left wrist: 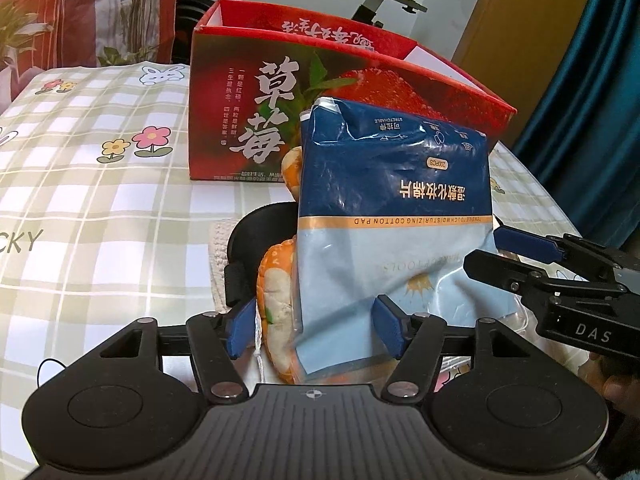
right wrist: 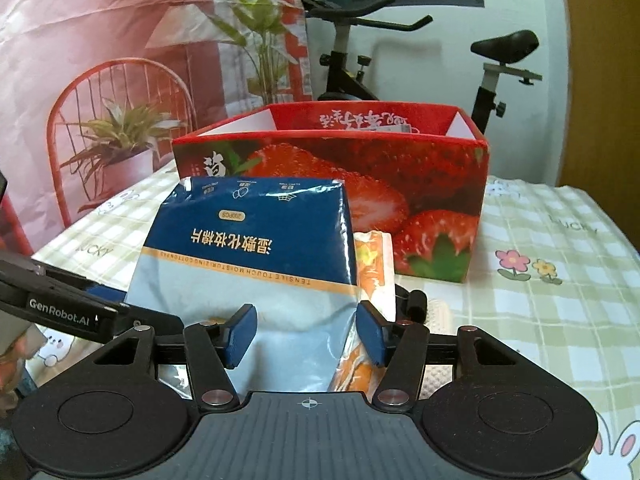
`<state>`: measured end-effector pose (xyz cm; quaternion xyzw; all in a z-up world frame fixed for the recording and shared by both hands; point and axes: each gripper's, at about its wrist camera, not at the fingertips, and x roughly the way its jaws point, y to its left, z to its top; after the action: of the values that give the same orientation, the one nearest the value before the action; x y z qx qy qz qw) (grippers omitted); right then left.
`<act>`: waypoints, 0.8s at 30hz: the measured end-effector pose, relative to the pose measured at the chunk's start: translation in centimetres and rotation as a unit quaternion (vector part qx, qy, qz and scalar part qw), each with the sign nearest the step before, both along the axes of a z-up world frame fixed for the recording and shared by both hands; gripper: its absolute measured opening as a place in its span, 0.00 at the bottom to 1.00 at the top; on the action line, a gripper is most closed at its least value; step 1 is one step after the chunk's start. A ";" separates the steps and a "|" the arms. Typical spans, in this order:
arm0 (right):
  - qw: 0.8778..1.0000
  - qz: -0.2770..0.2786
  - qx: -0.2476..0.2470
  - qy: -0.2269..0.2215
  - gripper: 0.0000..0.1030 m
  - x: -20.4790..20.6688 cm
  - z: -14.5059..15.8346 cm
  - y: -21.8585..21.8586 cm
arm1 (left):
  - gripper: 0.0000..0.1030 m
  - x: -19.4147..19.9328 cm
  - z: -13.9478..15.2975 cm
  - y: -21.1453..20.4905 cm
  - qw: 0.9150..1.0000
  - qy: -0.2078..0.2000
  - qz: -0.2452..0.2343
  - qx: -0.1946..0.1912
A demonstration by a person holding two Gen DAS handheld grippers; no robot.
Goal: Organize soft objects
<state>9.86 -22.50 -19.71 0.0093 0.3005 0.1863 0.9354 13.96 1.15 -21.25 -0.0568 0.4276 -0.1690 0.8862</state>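
Both grippers meet on one load. Our left gripper point(left wrist: 314, 330) stands about half open around the blue cotton-pad pack point(left wrist: 394, 208) and the orange-and-white soft pouch point(left wrist: 276, 300) pressed against it; the pads look close to both, but we cannot tell whether they press. Our right gripper point(right wrist: 302, 334) is likewise part open, straddling the same pack's pale lower end point(right wrist: 256, 256) with the pouch's edge point(right wrist: 374, 276) just inside its right pad; firm contact is unclear here too.

From the left wrist, the pack rises upright toward 12 o'clock, and the red strawberry box point(left wrist: 348, 92) sits behind it, open-topped, on the checked tablecloth point(left wrist: 100, 200). The other gripper comes in from 3 o'clock at the pack's lower corner. A black object point(left wrist: 256, 240) and a white knitted cloth point(left wrist: 218, 256) lie beneath, toward 9 o'clock.

We judge the step to be carrying these two soft items to the box. To do it well, we should close until the film dimples slightly, since the wrapper is slick and the pouch could slide out sideways. Lifting together, keeping the pack upright, and clearing the near wall before letting go should keep the pair from spilling.
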 end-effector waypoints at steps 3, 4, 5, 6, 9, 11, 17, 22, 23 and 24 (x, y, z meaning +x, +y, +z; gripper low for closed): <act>1.000 -0.001 0.002 0.002 0.52 0.0 -0.1 0.1 | 0.65 0.0 0.0 -0.1 1.000 -0.001 -0.001 0.002; 1.000 -0.002 0.003 0.003 0.52 0.0 -0.1 0.1 | 0.66 0.0 0.0 -0.1 1.000 -0.001 -0.002 0.002; 1.000 -0.003 0.005 0.004 0.52 0.0 -0.2 0.1 | 0.66 0.0 0.0 -0.1 1.000 -0.001 -0.003 0.003; 1.000 -0.004 0.005 0.005 0.52 0.0 -0.2 0.1 | 0.67 0.0 0.0 -0.1 1.000 -0.001 -0.004 0.003; 1.000 -0.009 0.009 0.007 0.52 0.1 -0.3 0.0 | 0.68 0.0 -0.1 -0.2 1.000 0.000 -0.006 0.005; 1.000 -0.009 0.011 0.008 0.52 0.1 -0.4 0.0 | 0.69 0.0 -0.1 -0.3 1.000 0.000 -0.007 0.006; 0.999 -0.006 0.028 0.015 0.53 0.2 -0.4 -0.1 | 0.69 0.0 -0.1 -0.3 1.000 0.001 -0.007 0.007; 0.999 0.026 0.037 0.016 0.40 -0.1 -0.2 0.5 | 0.70 0.1 -0.2 -0.4 1.000 0.002 -0.011 0.009; 0.999 0.027 0.033 0.016 0.32 -0.1 -0.2 0.6 | 0.70 0.1 -0.2 -0.5 1.000 0.002 -0.011 0.010; 0.999 0.024 0.027 0.017 0.27 -0.1 -0.3 0.6 | 0.70 0.1 -0.2 -0.5 1.000 0.002 -0.011 0.010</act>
<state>9.78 -21.90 -19.97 0.0306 0.3110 0.2162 0.9250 14.05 0.62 -21.42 -0.0437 0.4318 -0.1744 0.8839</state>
